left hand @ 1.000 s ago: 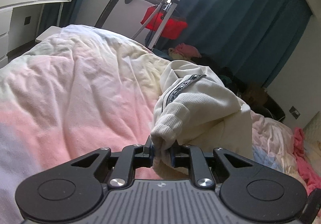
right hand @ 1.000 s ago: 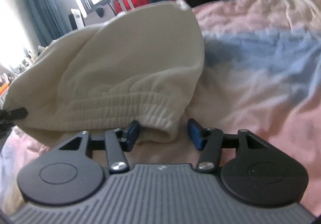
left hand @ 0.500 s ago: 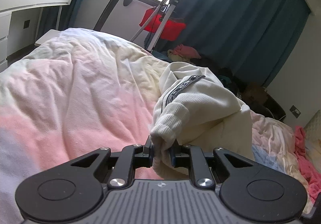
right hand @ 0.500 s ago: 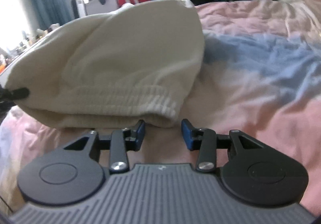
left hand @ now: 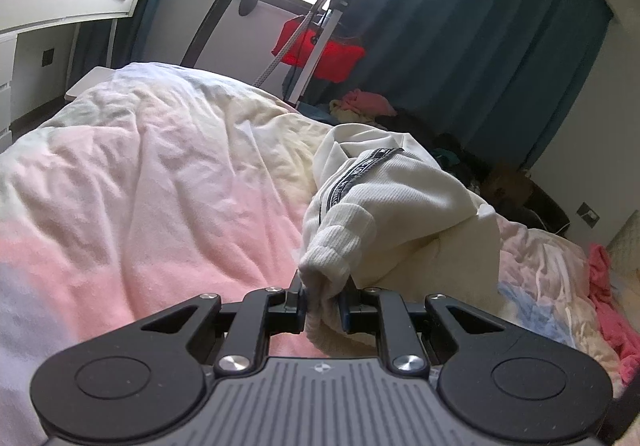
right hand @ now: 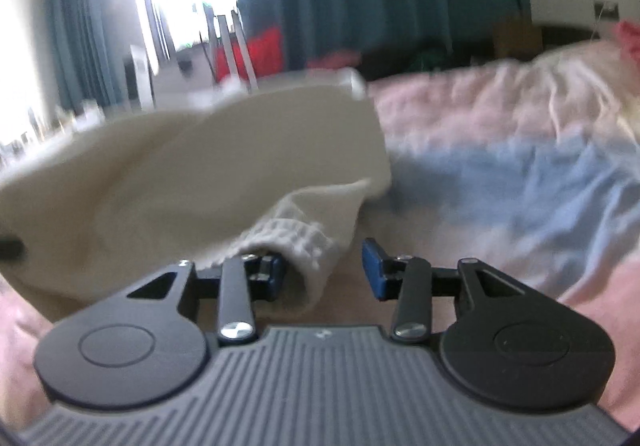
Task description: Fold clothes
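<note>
A cream sweatshirt point(left hand: 404, 202) with a dark lettered strip lies bunched on the bed. My left gripper point(left hand: 323, 306) is shut on its ribbed cuff point(left hand: 340, 246) and holds it just above the duvet. In the right wrist view the same sweatshirt point(right hand: 224, 166) is blurred. Its ribbed hem point(right hand: 296, 242) hangs between the fingers of my right gripper point(right hand: 324, 270), against the left finger. The right gripper's jaws stand wide apart.
The bed has a rumpled pink, white and blue duvet point(left hand: 140, 186). A white desk point(left hand: 60, 10) stands at far left. A stand with a red bag point(left hand: 320, 46) is by the window. Clothes are piled point(left hand: 364, 102) before the dark curtains. Pink cloth point(left hand: 608, 310) lies at right.
My right gripper has opened wider and moved up to the ribbed hem, which now lies between its fingers. My left gripper keeps its grip on the cuff and has shifted slightly.
</note>
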Demonstrator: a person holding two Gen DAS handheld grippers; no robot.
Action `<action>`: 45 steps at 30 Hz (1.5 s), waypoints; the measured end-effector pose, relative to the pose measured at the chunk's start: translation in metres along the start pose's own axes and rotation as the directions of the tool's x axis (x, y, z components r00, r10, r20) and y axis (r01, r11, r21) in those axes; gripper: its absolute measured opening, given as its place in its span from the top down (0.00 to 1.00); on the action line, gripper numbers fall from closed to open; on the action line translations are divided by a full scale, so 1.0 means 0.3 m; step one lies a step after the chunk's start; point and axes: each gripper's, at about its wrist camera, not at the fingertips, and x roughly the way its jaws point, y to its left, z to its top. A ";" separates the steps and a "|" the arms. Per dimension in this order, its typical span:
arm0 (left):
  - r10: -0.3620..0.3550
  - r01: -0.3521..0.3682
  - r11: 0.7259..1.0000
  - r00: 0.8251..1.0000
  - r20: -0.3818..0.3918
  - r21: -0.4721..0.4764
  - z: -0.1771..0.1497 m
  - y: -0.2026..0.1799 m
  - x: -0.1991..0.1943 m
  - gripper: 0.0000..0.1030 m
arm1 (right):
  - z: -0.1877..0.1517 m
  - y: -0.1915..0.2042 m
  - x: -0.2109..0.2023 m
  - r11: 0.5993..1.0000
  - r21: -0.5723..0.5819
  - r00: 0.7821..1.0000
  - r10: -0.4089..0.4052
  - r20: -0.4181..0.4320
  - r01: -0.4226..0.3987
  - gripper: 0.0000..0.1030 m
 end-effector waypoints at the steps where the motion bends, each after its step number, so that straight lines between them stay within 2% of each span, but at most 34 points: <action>1: 0.001 -0.001 1.000 1.000 0.000 0.003 -0.001 -0.001 0.001 0.84 | -0.009 0.000 0.020 1.000 0.003 1.000 -0.004 -0.026 0.004 0.60; 3: 0.005 -0.005 1.000 1.000 0.000 0.011 -0.003 -0.006 0.001 0.84 | -0.011 -0.005 0.046 1.000 0.019 0.999 0.009 -0.044 -0.008 0.61; 6: 0.016 -0.016 0.999 1.000 0.000 0.035 -0.006 -0.017 0.003 0.82 | -0.004 -0.008 0.060 0.999 0.031 0.999 0.038 -0.030 -0.037 0.70; 11: 0.032 -0.030 0.997 0.999 -0.020 0.066 -0.011 -0.021 0.013 0.74 | 0.013 0.033 0.002 0.998 -0.062 0.999 0.017 0.037 -0.014 0.85; 15: 0.036 -0.031 0.990 0.999 -0.031 0.135 -0.014 -0.046 0.000 0.67 | 0.050 0.042 -0.061 0.995 -0.098 0.996 0.008 0.094 0.001 0.86; 18: 0.044 -0.040 0.977 0.999 -0.018 0.211 -0.017 -0.078 -0.037 0.54 | 0.075 0.031 -0.110 0.997 -0.080 0.993 0.006 0.120 0.004 0.86; 20: 0.061 -0.056 0.957 0.998 -0.008 0.286 -0.028 -0.102 -0.066 0.38 | 0.088 0.016 -0.136 0.998 -0.063 0.992 -0.001 0.129 0.009 0.86; 23: 0.088 -0.077 0.908 0.996 -0.009 0.412 -0.059 -0.141 -0.087 0.32 | 0.094 -0.018 -0.179 1.000 -0.023 0.991 -0.016 0.133 0.019 0.86; 25: 0.103 -0.083 0.863 0.995 -0.012 0.498 -0.091 -0.171 -0.084 0.30 | 0.096 -0.043 -0.208 1.000 0.006 0.992 -0.024 0.126 0.023 0.87; 29: 0.134 -0.104 0.787 0.991 -0.004 0.608 -0.158 -0.217 -0.046 0.29 | 0.073 -0.076 -0.220 0.999 0.024 0.995 -0.031 0.090 0.028 0.86; 34: 0.170 -0.124 0.672 0.985 0.011 0.730 -0.241 -0.275 0.002 0.27 | 0.032 -0.069 -0.187 0.997 -0.013 0.993 -0.071 0.090 0.072 0.86; 35: 0.182 -0.138 0.658 0.983 0.022 0.740 -0.250 -0.280 0.012 0.26 | 0.025 -0.065 -0.180 0.996 -0.029 0.992 -0.081 0.098 0.084 0.86; 39: 0.223 -0.209 0.639 0.971 0.082 0.740 -0.255 -0.279 0.039 0.24 | 0.013 -0.059 -0.158 0.994 -0.052 0.991 -0.094 0.091 0.099 0.84; 41: 0.237 -0.244 0.630 0.964 0.117 0.737 -0.248 -0.278 0.042 0.24 | 0.011 -0.064 -0.145 0.995 -0.039 0.993 -0.090 0.072 0.093 0.80; 42: 0.243 -0.261 0.633 0.961 0.133 0.729 -0.241 -0.276 0.040 0.24 | 0.010 -0.068 -0.137 0.996 -0.030 0.995 -0.085 0.059 0.087 0.80; 45: 0.232 -0.287 0.682 0.957 0.172 0.673 -0.208 -0.272 0.015 0.23 | 0.009 -0.092 -0.102 0.997 0.025 0.997 -0.077 0.010 0.077 0.76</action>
